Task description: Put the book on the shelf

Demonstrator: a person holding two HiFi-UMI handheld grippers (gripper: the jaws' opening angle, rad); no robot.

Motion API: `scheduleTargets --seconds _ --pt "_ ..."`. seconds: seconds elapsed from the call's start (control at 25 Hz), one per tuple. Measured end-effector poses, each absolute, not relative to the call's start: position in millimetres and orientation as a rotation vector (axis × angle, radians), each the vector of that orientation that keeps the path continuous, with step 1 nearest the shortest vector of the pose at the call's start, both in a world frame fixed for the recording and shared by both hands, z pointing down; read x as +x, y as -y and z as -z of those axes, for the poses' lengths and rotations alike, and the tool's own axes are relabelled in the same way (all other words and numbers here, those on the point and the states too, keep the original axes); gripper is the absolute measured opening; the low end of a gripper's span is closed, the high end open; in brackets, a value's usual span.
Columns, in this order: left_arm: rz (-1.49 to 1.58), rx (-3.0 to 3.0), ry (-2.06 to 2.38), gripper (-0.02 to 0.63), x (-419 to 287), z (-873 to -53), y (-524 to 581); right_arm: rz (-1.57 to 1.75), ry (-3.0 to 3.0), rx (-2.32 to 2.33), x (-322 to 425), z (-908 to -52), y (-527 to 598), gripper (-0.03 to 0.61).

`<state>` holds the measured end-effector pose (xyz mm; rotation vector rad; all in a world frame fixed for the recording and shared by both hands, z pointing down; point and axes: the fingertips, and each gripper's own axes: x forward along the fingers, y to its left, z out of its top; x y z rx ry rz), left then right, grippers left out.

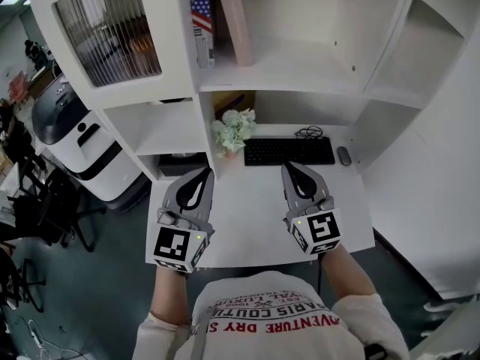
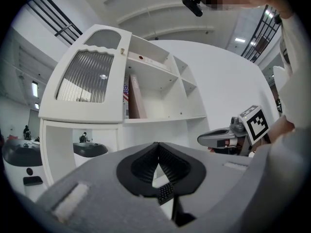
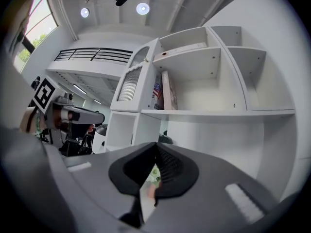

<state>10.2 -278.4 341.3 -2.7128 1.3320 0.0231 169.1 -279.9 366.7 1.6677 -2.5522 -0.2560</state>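
The white shelf [image 1: 300,72] rises over the surface [image 1: 251,216], where a black keyboard [image 1: 289,151] lies. Above the surface, the left gripper [image 1: 204,172] and right gripper [image 1: 289,167] are both closed tight, empty. The pink book [image 1: 237,21] stands on the shelf, leaning beside a flag-spined book [image 1: 200,17].

Two books stood on the shelf [image 1: 300,73]: one flag-spined book [image 1: 200,17] and one pinkish book [image 1: 238,21]. The surface [image 1: 255,216] carried one keyboard [image 1: 289,151] near its back edge, one mouse [image 1: 344,155] toward the back right corner, one coiled cable [image 1: 308,132] and one bunch of flowers [image 1: 234,130] at the back left corner. There were two claws, the left claw [image 1: 202,175] and the right claw [image 1: 291,169], and one ribbed-glass door [image 1: 109,32].
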Motion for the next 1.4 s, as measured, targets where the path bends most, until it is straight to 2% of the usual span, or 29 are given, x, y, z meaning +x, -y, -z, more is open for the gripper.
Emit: scheduleTargets --seconds 1.4 --pt "0.040 -2.694 -1.344 0.005 12 -345 288 0.238 2.626 1.634 151 -352 295 0.000"
